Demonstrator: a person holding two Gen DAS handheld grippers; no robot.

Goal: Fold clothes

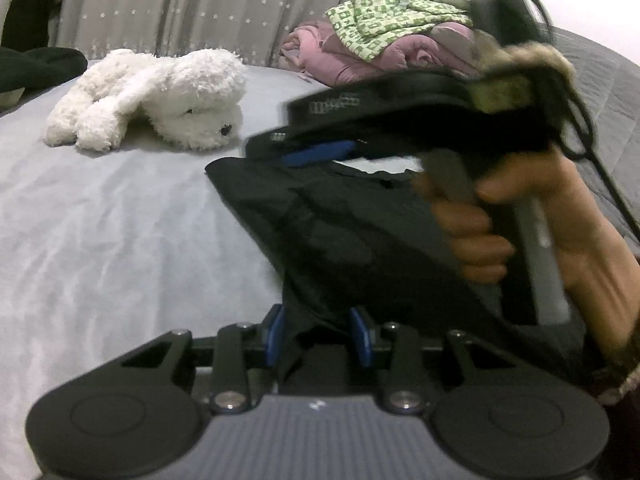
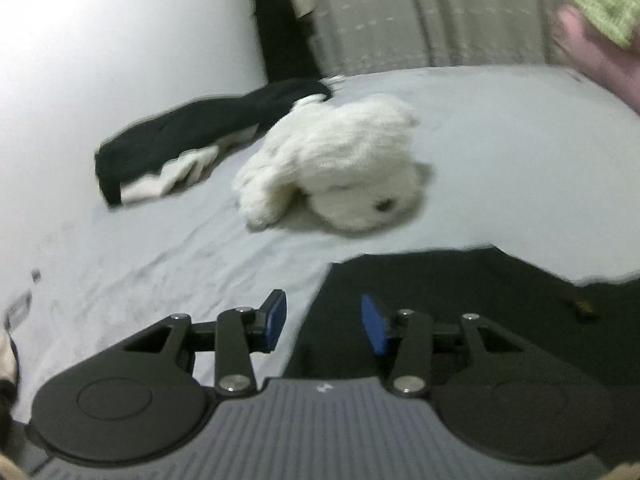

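A: So how far along is the folding?
B: Barely begun, I'd judge; the black garment (image 1: pixel 340 224) lies lower centre on the bed (image 1: pixel 100 220), an edge between the left gripper (image 1: pixel 320 334) fingers, whether pinched I cannot tell.
A: And the right gripper (image 2: pixel 325 326)?
B: Fingers apart, empty. White plush toy (image 1: pixel 160 96) upper left, unfolded clothes pile (image 1: pixel 384 40) upper right

Left gripper (image 1: pixel 318 334): we see matte black linkage arms, silver screws, blue rubber pads, and a grey ribbed housing flanked by two black round discs.
Right gripper (image 2: pixel 324 326): the same build (blurred), with a small white mark on the grey ribbing.
Right hand (image 1: pixel 516 224): a fuzzy tan cuff; a black cable trails from the grey handle.
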